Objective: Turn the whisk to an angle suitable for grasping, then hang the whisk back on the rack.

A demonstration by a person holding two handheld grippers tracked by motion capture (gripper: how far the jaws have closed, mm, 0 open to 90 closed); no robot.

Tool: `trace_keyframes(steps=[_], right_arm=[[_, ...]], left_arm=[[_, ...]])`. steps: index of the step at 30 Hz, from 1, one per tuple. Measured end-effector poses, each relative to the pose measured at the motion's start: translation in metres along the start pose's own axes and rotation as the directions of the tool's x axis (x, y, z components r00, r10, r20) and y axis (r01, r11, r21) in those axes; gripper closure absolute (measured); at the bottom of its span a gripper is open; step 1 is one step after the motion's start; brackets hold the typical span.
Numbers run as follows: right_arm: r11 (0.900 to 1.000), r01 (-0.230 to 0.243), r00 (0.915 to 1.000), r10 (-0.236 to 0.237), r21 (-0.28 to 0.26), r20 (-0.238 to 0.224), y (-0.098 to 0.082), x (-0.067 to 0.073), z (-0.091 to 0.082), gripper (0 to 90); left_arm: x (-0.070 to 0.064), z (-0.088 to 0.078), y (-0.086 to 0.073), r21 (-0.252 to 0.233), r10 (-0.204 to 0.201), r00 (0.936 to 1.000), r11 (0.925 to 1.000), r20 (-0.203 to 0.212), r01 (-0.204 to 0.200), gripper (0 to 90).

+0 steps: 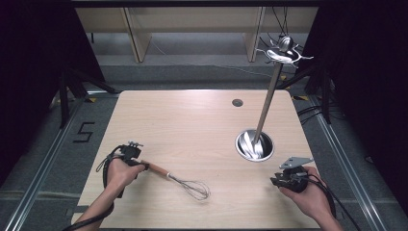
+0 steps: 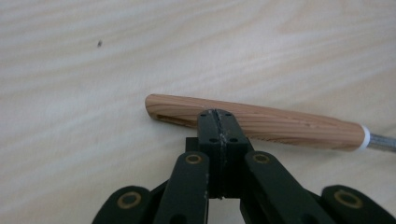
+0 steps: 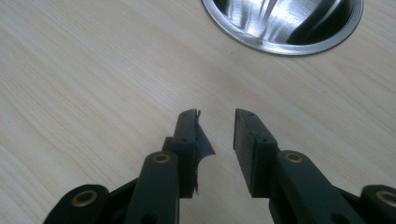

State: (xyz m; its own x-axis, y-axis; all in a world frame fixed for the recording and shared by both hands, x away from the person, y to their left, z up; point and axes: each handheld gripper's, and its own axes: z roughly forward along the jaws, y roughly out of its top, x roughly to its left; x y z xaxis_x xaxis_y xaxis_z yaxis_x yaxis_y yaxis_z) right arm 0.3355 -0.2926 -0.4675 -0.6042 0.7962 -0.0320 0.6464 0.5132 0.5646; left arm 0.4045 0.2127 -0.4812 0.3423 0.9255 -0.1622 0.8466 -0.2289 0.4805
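Left gripper (image 1: pixel 142 165) sits low at the near left, jaws pressed tight together, forearm angling in from the bottom edge. Right gripper (image 1: pixel 275 181) rests at the near right in the other hand, jaws parted with nothing between them.

On the bench (image 1: pixel 192 120) a whisk (image 1: pixel 185 184) lies near the front edge, left of centre, its handle pointing left into the left tool (image 1: pixel 139 162). A bowl (image 1: pixel 254 145) sits to the right, behind the right tool (image 1: pixel 278 182), with a rod (image 1: pixel 267 100) rising out of it toward the far side
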Motion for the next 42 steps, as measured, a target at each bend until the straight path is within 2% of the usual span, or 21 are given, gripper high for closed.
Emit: trace_keyframes(steps=[5, 7, 9, 11, 12, 14, 17, 18, 21, 22, 25, 26, 27, 28, 32, 33, 34, 36, 37, 38, 42], right_arm=[[0.999, -0.043, 0.9991, 0.042, -0.033, -0.008, -0.001, 0.001, 0.001, 70.8], [0.999, -0.038, 0.9992, 0.038, -0.016, -0.01, -0.001, 0.0, 0.0, 70.8], [0.999, -0.037, 0.9993, 0.037, -0.012, -0.01, -0.001, 0.0, 0.0, 70.7], [1.0, -0.031, 0.9995, 0.031, 0.004, -0.009, 0.0, 0.0, -0.002, 70.7], [0.999, -0.04, 0.9992, 0.039, -0.03, -0.01, -0.001, 0.001, 0.0, 70.6], [0.999, -0.038, 0.9992, 0.038, -0.024, -0.01, -0.001, 0.001, -0.001, 70.5], [1.0, -0.016, 0.9999, 0.016, -0.004, -0.005, -0.001, 0.0, -0.002, 69.9], [1.0, -0.015, 0.9999, 0.015, -0.006, -0.004, -0.002, 0.0, -0.002, 69.7], [1.0, -0.022, 0.9997, 0.022, -0.006, -0.006, -0.003, 0.0, -0.003, 69.2], [1.0, -0.024, 0.9997, 0.023, -0.012, -0.004, -0.004, 0.0, -0.002, 68.9], [0.999, -0.035, 0.9994, 0.035, -0.011, -0.002, -0.004, -0.001, -0.002, 68.5], [0.998, -0.049, 0.9988, 0.049, -0.046, 0.002, -0.006, 0.0, 0.001, 68.3], [0.997, -0.071, 0.9974, 0.071, -0.034, -0.01, -0.005, 0.0, 0.0, 68.2], [0.998, -0.051, 0.9987, 0.051, -0.023, 0.001, -0.005, -0.001, -0.002, 67.8], [0.998, -0.057, 0.9984, 0.057, -0.019, -0.003, -0.005, -0.002, -0.004, 66.2], [0.997, -0.064, 0.9979, 0.064, -0.053, 0.005, -0.006, -0.001, -0.001, 65.8], [0.998, -0.058, 0.9983, 0.058, -0.019, -0.002, -0.005, -0.002, -0.004, 65.6], [0.998, -0.064, 0.9979, 0.064, -0.029, -0.001, -0.005, -0.001, -0.003, 65.0], [0.996, -0.086, 0.9962, 0.085, -0.013, -0.016, -0.004, 0.001, -0.004, 64.4], [0.998, -0.066, 0.9977, 0.066, -0.017, -0.014, -0.004, 0.0, -0.003, 64.2], [0.997, -0.068, 0.9976, 0.067, -0.031, -0.018, -0.004, 0.001, 0.0, 63.6]], left_arm=[[-0.01, 0.014, 0.027, 0.003, 0.002, 0.9998, 1.0, -0.018, -0.002, 89.1], [-0.011, 0.018, 0.037, 0.019, 0.047, 0.9986, 0.9988, -0.025, -0.046, 89.1], [-0.017, 0.023, 0.044, 0.028, 0.038, 0.999, 0.9989, -0.025, -0.037, 89.1], [-0.019, 0.027, 0.051, 0.027, 0.065, 0.9976, 0.9976, -0.023, -0.064, 89.1], [-0.026, 0.03, 0.056, 0.038, 0.04, 0.9989, 0.9985, -0.022, -0.04, 89.1], [-0.029, 0.032, 0.059, 0.033, 0.027, 0.9993, 0.9991, -0.025, -0.026, 89.0], [-0.031, 0.033, 0.063, 0.024, 0.054, 0.9984, 0.9983, -0.017, -0.053, 85.5], [-0.034, 0.031, 0.062, 0.013, 0.031, 0.9995, 0.9995, -0.012, -0.031, 84.0], [-0.032, 0.026, 0.058, 0.007, 0.045, 0.9989, 0.999, -0.014, -0.045, 79.6], [-0.033, 0.023, 0.056, -0.005, 0.022, 0.9996, 0.9997, -0.015, -0.022, 73.4], [-0.033, 0.015, 0.054, -0.035, 0.0, 0.9999, 0.9994, -0.011, 0.0, 68.5], [-0.034, 0.013, 0.054, -0.036, -0.015, 0.9999, 0.9992, -0.005, 0.015, 65.8], [-0.034, 0.011, 0.055, -0.04, -0.017, 0.9999, 0.9991, -0.001, 0.017, 64.0], [-0.038, 0.009, 0.058, -0.051, -0.046, 0.9989, 0.9977, 0.004, 0.046, 60.3], [-0.045, 0.01, 0.062, -0.039, -0.087, 0.9962, 0.9954, 0.013, 0.087, 52.8], [-0.047, 0.011, 0.063, -0.032, -0.091, 0.9957, 0.9953, 0.014, 0.092, 49.8], [-0.049, 0.012, 0.064, -0.021, -0.09, 0.9959, 0.9957, 0.008, 0.09, 48.4], [-0.052, 0.014, 0.066, -0.025, -0.102, 0.9947, 0.9945, -0.016, 0.101, 41.1], [-0.053, 0.014, 0.068, -0.003, -0.118, 0.9928, 0.993, -0.021, 0.118, 37.9], [-0.056, 0.018, 0.071, 0.005, -0.177, 0.9838, 0.9842, -0.03, 0.177, 36.3], [-0.062, 0.025, 0.074, 0.02, -0.201, 0.9779, 0.979, -0.056, 0.203, 33.1]])
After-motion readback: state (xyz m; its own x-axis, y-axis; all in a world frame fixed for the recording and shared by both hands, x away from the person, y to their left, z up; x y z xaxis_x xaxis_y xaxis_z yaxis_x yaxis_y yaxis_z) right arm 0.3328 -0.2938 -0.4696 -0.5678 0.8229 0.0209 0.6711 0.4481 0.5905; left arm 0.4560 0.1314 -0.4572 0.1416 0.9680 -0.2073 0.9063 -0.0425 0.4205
